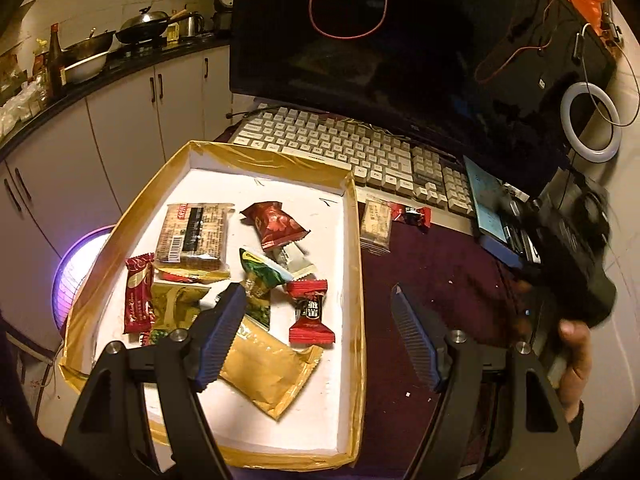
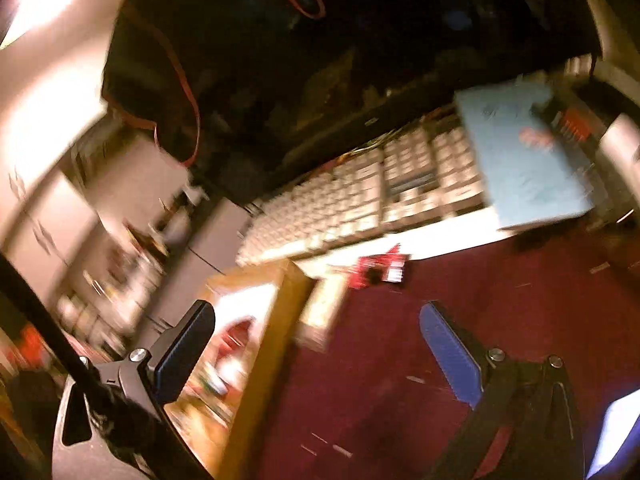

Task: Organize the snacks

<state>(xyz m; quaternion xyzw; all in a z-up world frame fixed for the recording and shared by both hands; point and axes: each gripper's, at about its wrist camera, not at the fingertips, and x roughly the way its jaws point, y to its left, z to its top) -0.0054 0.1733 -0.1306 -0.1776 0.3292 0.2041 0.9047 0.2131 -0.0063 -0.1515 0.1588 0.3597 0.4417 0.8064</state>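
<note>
A shallow white tray with a tan taped rim (image 1: 356, 216) holds several wrapped snacks: a brown biscuit pack (image 1: 192, 232), a red pouch (image 1: 274, 224), a red candy (image 1: 310, 312) and a yellow packet (image 1: 266, 368). Outside it, on the dark red tabletop, lie a pale biscuit pack (image 1: 376, 222) and a small red candy (image 1: 412, 214). My left gripper (image 1: 316, 292) is open and empty above the tray's right side. My right gripper (image 2: 316, 312) is open and empty; its view is blurred, tilted, showing the tray rim (image 2: 280, 320) and the red candy (image 2: 380, 268). The right gripper's black body (image 1: 576, 264) shows at the right in the left wrist view.
A white keyboard (image 1: 344, 148) and a dark monitor (image 1: 400, 52) stand behind the tray. A blue box (image 1: 486, 204) lies at the right of the keyboard. A ring light (image 1: 592, 128) is at far right. Kitchen cabinets and pans are at the left.
</note>
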